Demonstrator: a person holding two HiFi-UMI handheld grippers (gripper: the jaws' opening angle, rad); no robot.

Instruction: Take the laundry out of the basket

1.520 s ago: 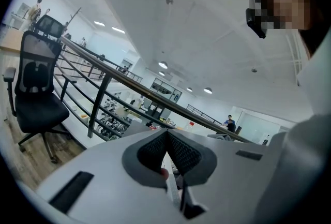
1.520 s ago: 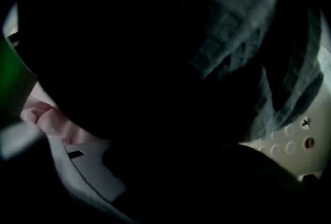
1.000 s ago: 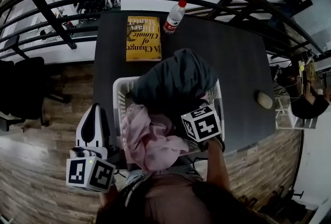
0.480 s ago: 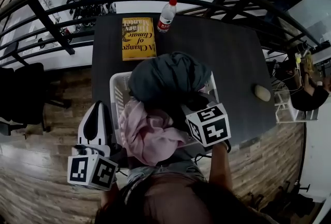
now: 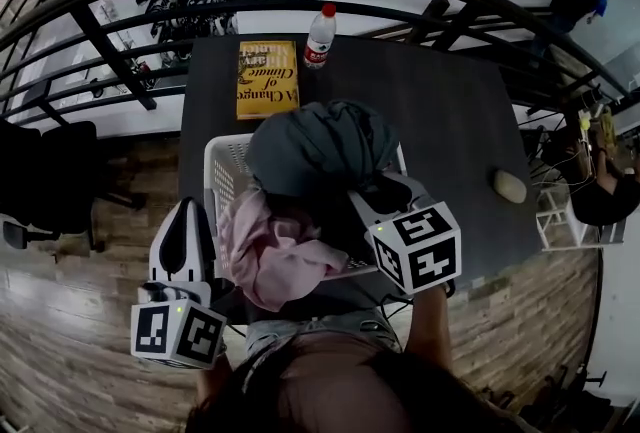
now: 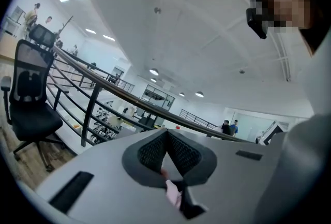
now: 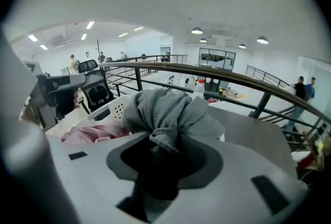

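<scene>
A white laundry basket (image 5: 222, 183) stands at the near edge of the dark table (image 5: 450, 111). A grey garment (image 5: 320, 146) is bunched high above its far end, and a pink garment (image 5: 272, 251) spills over its near rim. My right gripper (image 5: 378, 193) is shut on a fold of the grey garment (image 7: 165, 112), which hangs bunched between the jaws. Left of the basket my left gripper (image 5: 186, 211) points away from me, off the table's edge. Its jaws meet at the tips (image 6: 166, 134); a small pink scrap shows at their base.
A yellow book (image 5: 267, 78) and a water bottle (image 5: 319, 36) lie at the table's far edge. A beige oval object (image 5: 509, 186) sits at the right. A black railing (image 5: 120, 61) runs behind the table, an office chair (image 5: 50, 181) stands at the left.
My right gripper has risen toward the camera with the grey garment, which now stands higher above the basket. The left gripper has hardly shifted in view.
</scene>
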